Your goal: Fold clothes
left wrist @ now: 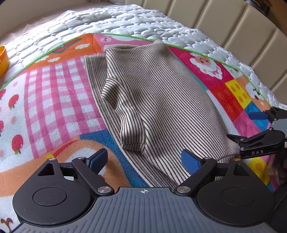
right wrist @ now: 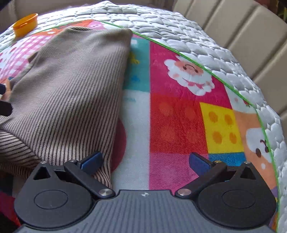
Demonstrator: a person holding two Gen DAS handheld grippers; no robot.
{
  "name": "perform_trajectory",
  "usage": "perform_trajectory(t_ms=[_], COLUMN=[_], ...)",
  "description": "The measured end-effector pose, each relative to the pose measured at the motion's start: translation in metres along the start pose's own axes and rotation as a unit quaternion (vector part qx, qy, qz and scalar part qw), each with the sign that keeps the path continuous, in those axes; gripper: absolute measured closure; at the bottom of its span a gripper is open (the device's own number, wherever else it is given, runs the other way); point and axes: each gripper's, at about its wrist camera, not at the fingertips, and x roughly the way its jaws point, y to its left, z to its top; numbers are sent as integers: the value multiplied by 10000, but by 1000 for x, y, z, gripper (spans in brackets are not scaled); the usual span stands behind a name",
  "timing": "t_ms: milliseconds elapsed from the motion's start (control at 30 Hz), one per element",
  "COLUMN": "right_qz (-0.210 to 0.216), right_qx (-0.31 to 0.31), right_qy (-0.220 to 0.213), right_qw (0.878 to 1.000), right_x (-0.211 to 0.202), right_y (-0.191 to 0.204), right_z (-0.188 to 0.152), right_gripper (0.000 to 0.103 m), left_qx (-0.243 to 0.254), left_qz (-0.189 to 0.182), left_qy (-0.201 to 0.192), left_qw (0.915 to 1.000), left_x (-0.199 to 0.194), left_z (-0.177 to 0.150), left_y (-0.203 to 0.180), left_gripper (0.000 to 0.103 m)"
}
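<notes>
1. A striped garment (left wrist: 157, 93), beige with thin dark lines, lies folded over itself on a colourful play mat (left wrist: 53, 86) printed with pink gingham, apples and cartoon sheep.
2. The mat is spread over a white quilted mattress cover (left wrist: 111, 19), and a beige padded headboard (left wrist: 224, 16) runs along the far right side.
3. In the left wrist view the garment sits in the middle of the mat; an upper layer, with what may be a sleeve (left wrist: 129, 125), lies over a flatter layer that reaches the near edge.
4. The left gripper (left wrist: 144, 161) has its blue-padded fingers spread wide. Nothing is between them; the right pad lies over the garment's near part, the left pad over bare mat.
5. The right gripper (right wrist: 147, 162) is likewise spread wide and holds nothing. Its left pad is over the garment's right edge, its right pad over the mat.
6. In the left wrist view the right gripper's fingers show at the right border, by the garment's near right corner.
7. An orange plastic container (right wrist: 26, 24) rests at the far left on the quilted cover, well apart from the garment.
</notes>
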Motion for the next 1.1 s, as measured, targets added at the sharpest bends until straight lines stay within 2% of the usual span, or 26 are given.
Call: perform_trajectory(t_ms=[167, 233, 467, 633, 833, 1000, 1100], right_qz=[757, 902, 543, 301, 298, 224, 159], right_qx=[-485, -651, -177, 114, 95, 451, 542], right_qy=[-41, -97, -78, -85, -312, -438, -714], right_qw=[9959, 9938, 9983, 9994, 9990, 9978, 9958], right_x=[-10, -13, -11, -10, -19, -20, -29], right_y=[23, 30, 9, -4, -3, -17, -17], right_z=[-3, -3, 0, 2, 3, 6, 8], right_gripper=[0, 0, 0, 0, 0, 0, 0], left_qx=[-95, -120, -363, -282, -231, -248, -336], left_qz=[52, 110, 224, 262, 301, 549, 625], left_qy=[-26, -46, -22, 9, -64, -257, -211], left_qw=[9999, 9999, 9991, 9993, 9993, 9979, 9973], left_x=[-1, -2, -3, -2, -8, -25, -27], left_z=[1, 0, 0, -1, 0, 0, -4], left_y=[5, 6, 17, 14, 14, 19, 25], left_gripper=[9, 8, 8, 7, 7, 7, 7])
